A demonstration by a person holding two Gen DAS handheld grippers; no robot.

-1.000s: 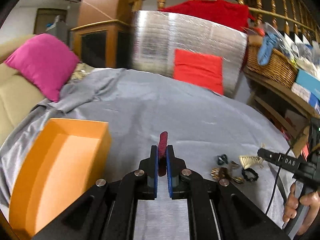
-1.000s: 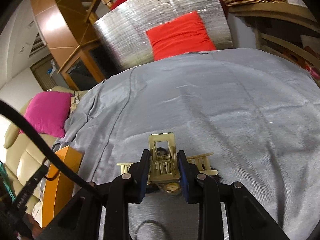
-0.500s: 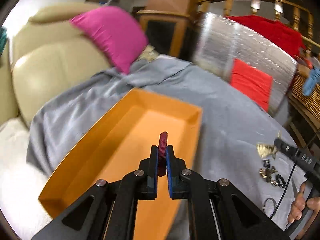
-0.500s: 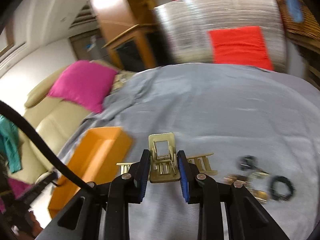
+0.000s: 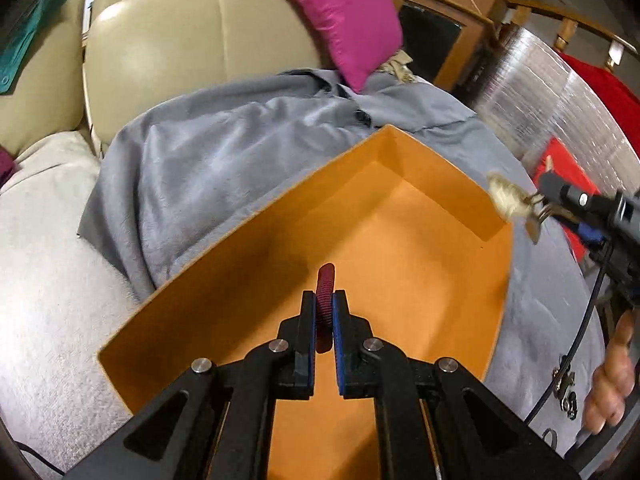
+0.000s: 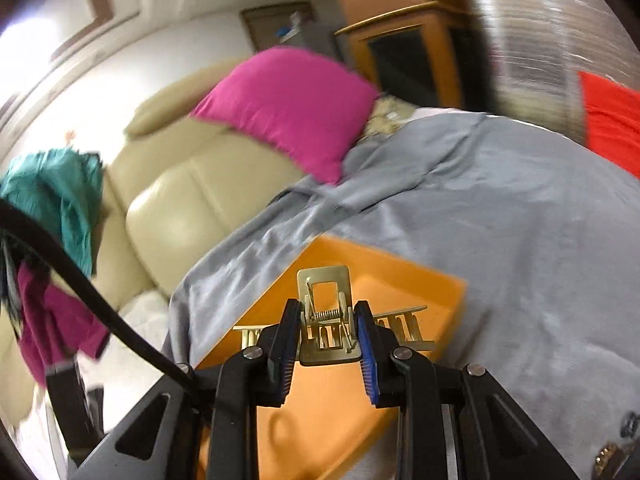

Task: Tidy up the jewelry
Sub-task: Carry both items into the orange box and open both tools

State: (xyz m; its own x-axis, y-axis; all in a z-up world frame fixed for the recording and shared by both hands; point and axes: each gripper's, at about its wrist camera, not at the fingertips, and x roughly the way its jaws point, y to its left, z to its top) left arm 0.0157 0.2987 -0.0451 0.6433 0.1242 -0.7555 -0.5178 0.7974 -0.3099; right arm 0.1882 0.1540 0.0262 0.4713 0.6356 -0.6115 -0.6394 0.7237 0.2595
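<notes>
My left gripper (image 5: 324,320) is shut on a dark red ribbed band (image 5: 325,280) and holds it over the open orange box (image 5: 400,240). My right gripper (image 6: 326,332) is shut on a gold hair claw clip (image 6: 324,312), above the orange box (image 6: 400,276). In the left wrist view the right gripper (image 5: 536,200) with the gold clip (image 5: 508,200) hovers at the box's far right corner. Several small jewelry pieces (image 5: 566,384) lie on the grey cloth at the right.
A grey cloth (image 5: 208,152) covers the surface. A beige sofa (image 5: 180,40) with a magenta cushion (image 5: 340,12) stands behind. A silver foil panel (image 5: 552,92) with a red cushion stands at right. More jewelry (image 6: 612,448) lies at lower right.
Both grippers have swung left from the jewelry pile to the orange box, each still holding its piece. The left gripper is now lower over the box interior.
</notes>
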